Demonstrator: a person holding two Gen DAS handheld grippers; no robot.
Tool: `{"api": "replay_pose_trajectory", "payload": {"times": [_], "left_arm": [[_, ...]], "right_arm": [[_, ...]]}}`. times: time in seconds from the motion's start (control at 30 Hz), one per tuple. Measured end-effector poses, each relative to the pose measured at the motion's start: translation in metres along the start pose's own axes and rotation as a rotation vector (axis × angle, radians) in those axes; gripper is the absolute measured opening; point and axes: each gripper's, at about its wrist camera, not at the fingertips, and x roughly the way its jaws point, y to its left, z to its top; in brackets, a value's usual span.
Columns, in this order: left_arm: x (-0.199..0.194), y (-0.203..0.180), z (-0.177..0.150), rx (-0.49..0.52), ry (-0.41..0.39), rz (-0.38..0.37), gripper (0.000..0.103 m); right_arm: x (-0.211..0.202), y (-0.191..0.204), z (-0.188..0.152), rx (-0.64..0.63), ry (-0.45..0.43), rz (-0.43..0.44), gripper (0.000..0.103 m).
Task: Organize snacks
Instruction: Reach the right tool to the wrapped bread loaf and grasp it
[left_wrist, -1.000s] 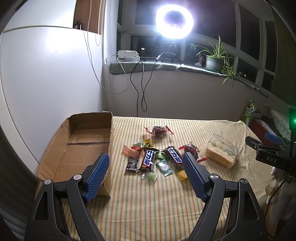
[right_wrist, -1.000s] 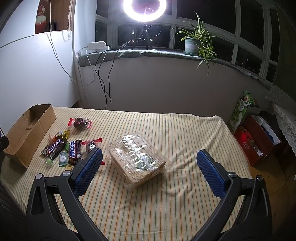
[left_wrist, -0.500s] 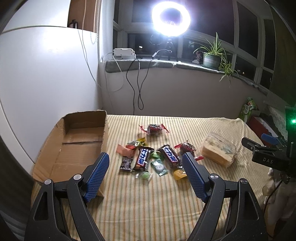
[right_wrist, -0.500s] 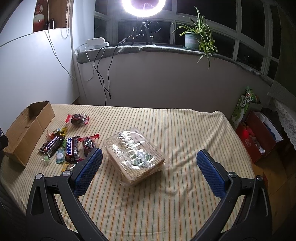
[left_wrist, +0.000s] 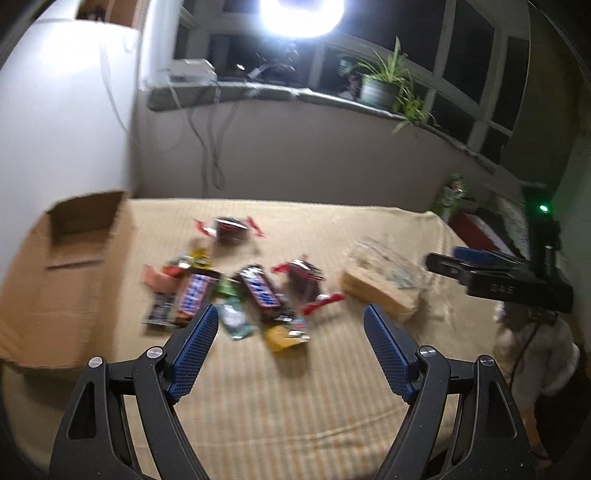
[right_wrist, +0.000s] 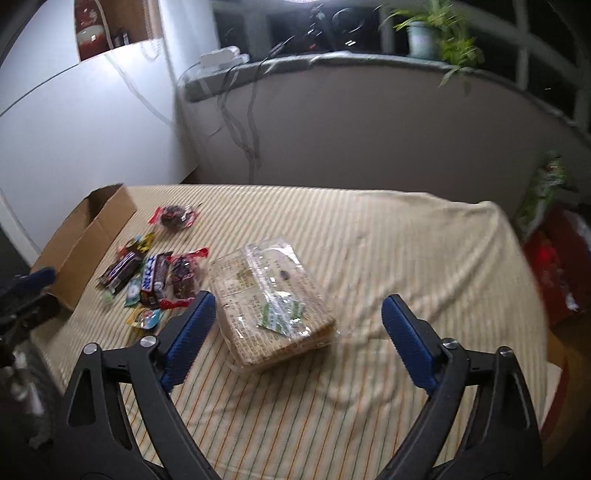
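Observation:
A pile of small snacks (left_wrist: 236, 291) lies on the striped cloth: chocolate bars (left_wrist: 258, 291), red-wrapped cakes (left_wrist: 229, 230) and small sweets. My left gripper (left_wrist: 290, 314) hangs open just short of the pile, with nothing between its fingers. To the left stands an open cardboard box (left_wrist: 66, 266). My right gripper (right_wrist: 299, 299) hovers near a clear packet of wafers (right_wrist: 269, 299). Its jaws are closing, and the packet lies ahead between the fingers, untouched by the pads. The snack pile (right_wrist: 155, 273) and the box (right_wrist: 92, 229) lie to the packet's left.
The striped cloth (right_wrist: 369, 240) covers the whole table and drops off at the right edge. A red box (right_wrist: 557, 266) sits on the floor beyond it. Cables (left_wrist: 210, 147) hang from the windowsill, where a potted plant (left_wrist: 380, 85) stands.
Both grippers have moved forward and tipped down, so the snacks and the wafer packet sit closer to the fingers. The right gripper's fingers stand a little narrower.

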Motion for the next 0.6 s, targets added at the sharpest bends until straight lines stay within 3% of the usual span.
{"api": "replay_pose_trajectory", "payload": {"times": [0.13, 0.2, 0.5, 0.6], "left_arm": [[0.022, -0.013, 0.001, -0.008, 0.05, -0.093, 0.079], [0.035, -0.02, 0.001, -0.017, 0.086, -0.144, 0.073], [0.074, -0.038, 0.007, -0.067, 0.184, -0.272, 0.059], [0.088, -0.04, 0.008, -0.096, 0.218, -0.306, 0.059]], "right_arm": [[0.022, -0.007, 0.008, -0.013, 0.065, 0.096, 0.082], [0.033, -0.012, 0.013, 0.002, 0.093, 0.135, 0.079], [0.075, -0.032, 0.023, 0.062, 0.225, 0.265, 0.076], [0.087, -0.035, 0.021, 0.086, 0.269, 0.305, 0.076]]}}
